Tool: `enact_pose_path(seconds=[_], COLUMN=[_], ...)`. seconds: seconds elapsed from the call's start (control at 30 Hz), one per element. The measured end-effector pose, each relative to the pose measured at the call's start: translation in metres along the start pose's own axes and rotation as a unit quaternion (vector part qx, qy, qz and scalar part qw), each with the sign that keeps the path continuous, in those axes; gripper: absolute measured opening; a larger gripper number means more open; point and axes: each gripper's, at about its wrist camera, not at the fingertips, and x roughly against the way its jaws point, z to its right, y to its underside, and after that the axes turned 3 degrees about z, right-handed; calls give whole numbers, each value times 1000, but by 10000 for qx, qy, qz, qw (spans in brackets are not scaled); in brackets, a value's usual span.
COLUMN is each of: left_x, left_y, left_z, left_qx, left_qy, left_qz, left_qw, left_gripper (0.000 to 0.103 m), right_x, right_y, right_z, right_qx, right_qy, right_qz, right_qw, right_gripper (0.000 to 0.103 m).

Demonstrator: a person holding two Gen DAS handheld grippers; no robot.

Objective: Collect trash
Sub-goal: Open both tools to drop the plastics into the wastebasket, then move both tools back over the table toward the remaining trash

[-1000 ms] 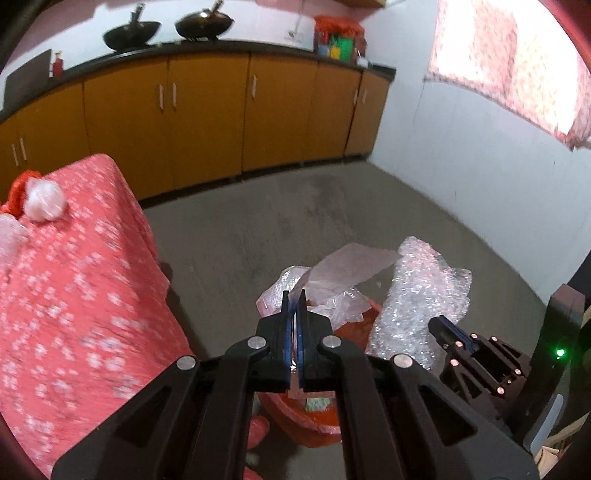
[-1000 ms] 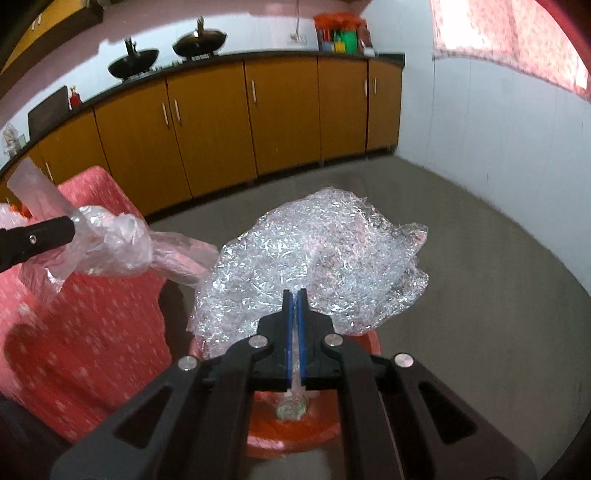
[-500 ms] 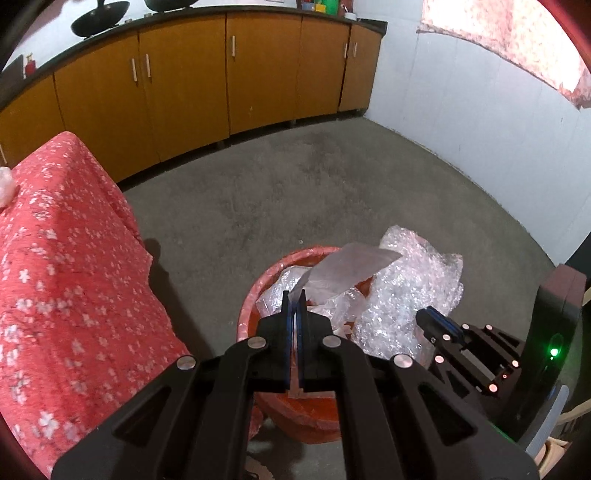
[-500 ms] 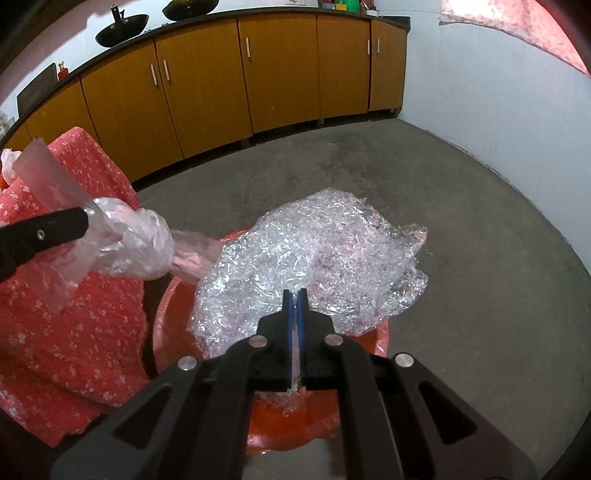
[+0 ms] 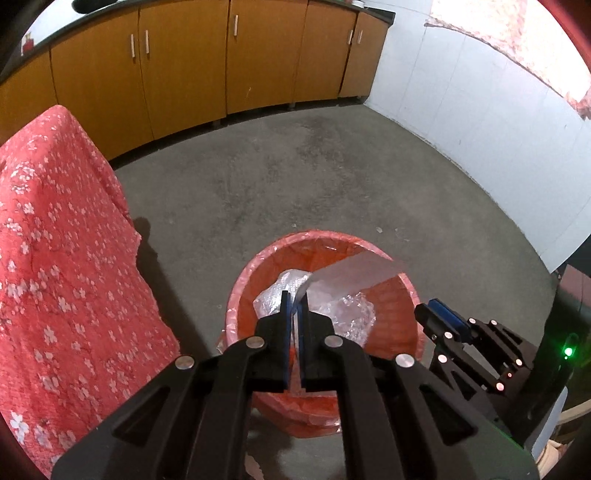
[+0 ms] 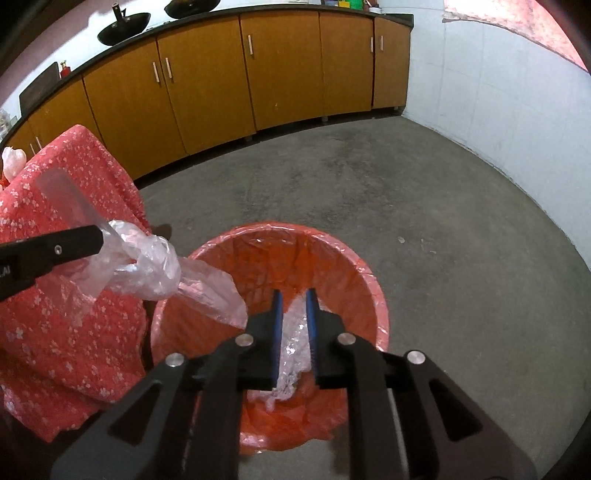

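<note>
Two hand-held grippers, one red bin, two pieces of plastic trash. The left hand-held gripper (image 5: 293, 301) has its jaws almost fully together, pinching a clear plastic bag (image 6: 147, 264) between the blue pads; in the left wrist view a flat strip of that bag sticks out from the tips over the bin, and in the right wrist view the knotted, crumpled part hangs off the tip at the left, above the bin's left rim. The right hand-held gripper (image 6: 293, 299) has its jaws a small way apart; they have just been opening. One wad of bubble wrap (image 6: 291, 343) shows in the gap between the right pads, lying down inside the bin; the pads do not appear to press on it. In the left wrist view the same bubble wrap (image 5: 347, 314) sits inside the bin below the left tips.

One red bin (image 6: 332, 251), round, lined with one thin red plastic liner folded over the rim, stands on the grey concrete floor (image 6: 424, 177). Just left of the bin, one piece of furniture is draped in a red floral cloth (image 5: 55, 240); what is under the cloth is hidden. One small whitish lump (image 6: 13, 158) rests on top of the cloth at the far left, too blurred to name.

Background: a run of orange cabinets (image 6: 258, 74) under a dark tabletop, two black woks (image 6: 123, 22) on it, one small red bottle (image 6: 64, 68) at the left end. White tiled wall at right.
</note>
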Motion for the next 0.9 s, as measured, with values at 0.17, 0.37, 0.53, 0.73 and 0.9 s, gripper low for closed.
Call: enact_pose_path(seconds=[0.17,0.37,0.53,0.73,0.9], left_x=[1,24,61,123,174], left_y=[-1,-7,-20,-23,-3], left_z=[1,-4,-17,-61,-115], left_qx=[-22,24,95,346,662], left_qy=[68,54,-22,-371,-849], left_qz=[22,333,748,1215,1495], left_qw=[10000,9994,9972,9913,9829], left_gripper=[20,29,29,35,42], right_x=[11,26,48,86,117], right_y=[1,-4,-21,-54,-77], right_z=[8,6,-7,-45,-105], right_qx=[-100,-27,87,329,589], right_qy=[73,137,61,-293,-873], right_qz=[71,195,440,895,1208], right_qw=[9999,9997,9990,9950,9871], right_gripper=[15,15,15,18,21])
